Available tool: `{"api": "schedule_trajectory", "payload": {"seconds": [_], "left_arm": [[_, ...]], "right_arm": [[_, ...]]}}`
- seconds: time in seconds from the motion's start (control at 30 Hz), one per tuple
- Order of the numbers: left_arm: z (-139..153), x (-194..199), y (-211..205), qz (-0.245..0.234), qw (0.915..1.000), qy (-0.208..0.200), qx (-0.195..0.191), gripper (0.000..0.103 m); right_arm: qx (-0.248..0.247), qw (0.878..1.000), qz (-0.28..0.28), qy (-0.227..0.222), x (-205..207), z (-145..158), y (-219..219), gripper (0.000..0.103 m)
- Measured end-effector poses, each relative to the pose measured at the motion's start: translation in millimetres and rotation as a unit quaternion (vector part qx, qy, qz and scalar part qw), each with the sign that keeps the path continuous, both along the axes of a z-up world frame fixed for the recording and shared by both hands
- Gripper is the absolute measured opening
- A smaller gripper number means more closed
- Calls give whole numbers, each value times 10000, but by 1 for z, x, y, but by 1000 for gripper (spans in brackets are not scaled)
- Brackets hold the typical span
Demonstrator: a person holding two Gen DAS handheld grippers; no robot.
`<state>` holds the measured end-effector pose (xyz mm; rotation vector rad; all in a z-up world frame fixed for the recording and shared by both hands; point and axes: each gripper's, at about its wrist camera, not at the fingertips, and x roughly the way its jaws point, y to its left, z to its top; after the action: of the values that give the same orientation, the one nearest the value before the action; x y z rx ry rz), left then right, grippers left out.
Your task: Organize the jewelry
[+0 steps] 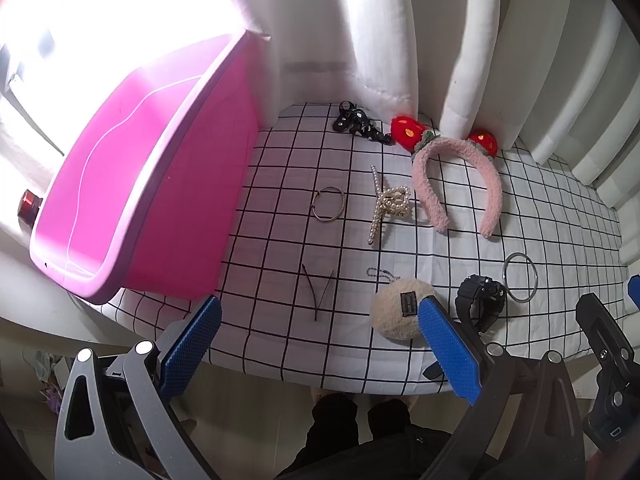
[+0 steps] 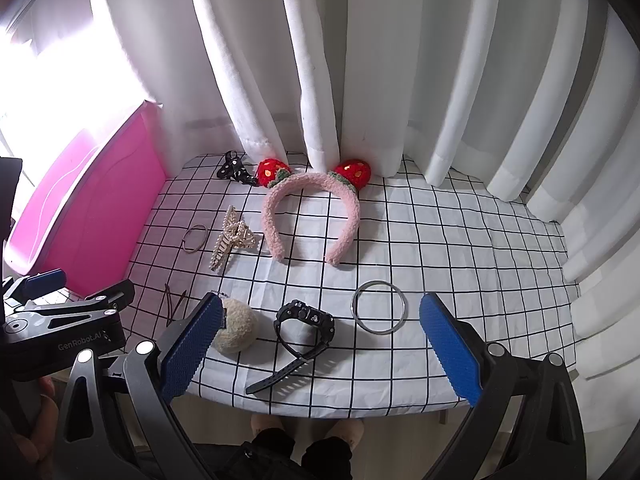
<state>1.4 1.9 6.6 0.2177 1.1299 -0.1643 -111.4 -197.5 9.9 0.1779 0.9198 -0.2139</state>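
Observation:
On the checked cloth lie a pink strawberry headband [image 1: 460, 184] [image 2: 308, 216], a pearl claw clip [image 1: 390, 204] [image 2: 234, 242], a thin gold bangle [image 1: 329, 204] [image 2: 195, 238], a black bow clip [image 1: 358, 122] [image 2: 236, 170], a dark hairpin [image 1: 318, 292] [image 2: 174, 304], a beige pompom [image 1: 396, 312] [image 2: 238, 326], a black watch [image 1: 482, 300] [image 2: 304, 326] and a silver bangle [image 1: 520, 278] [image 2: 379, 307]. My left gripper [image 1: 318, 342] is open over the near edge, by the hairpin. My right gripper [image 2: 320, 344] is open over the watch.
A pink bin [image 1: 132, 184] [image 2: 84, 216] stands at the left edge of the table. White curtains [image 2: 360, 80] hang along the back and right. The table's near edge [image 2: 320, 410] is just under both grippers, with the person's legs below.

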Motion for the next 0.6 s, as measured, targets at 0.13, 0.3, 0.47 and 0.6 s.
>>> {"api": "schedule_trajectory", "payload": {"seconds": [0.13,0.3,0.47,0.6], "left_arm": [[0,0,-1,15,10000,1,5,97],[-1,-2,0,30,10000,5,14,97],[-5,-4,3,68,10000,40,23,97],[-17,-5,11,92,9997,197,-75,97]], "right_arm": [[25,10000,15,16,0,0,-1,94],[48,10000,29,14,0,-1,-1,94],[104,9999,44,32,-1,-6,-4,94],[221,9996,56,142,-1,-19,-10,94]]}}
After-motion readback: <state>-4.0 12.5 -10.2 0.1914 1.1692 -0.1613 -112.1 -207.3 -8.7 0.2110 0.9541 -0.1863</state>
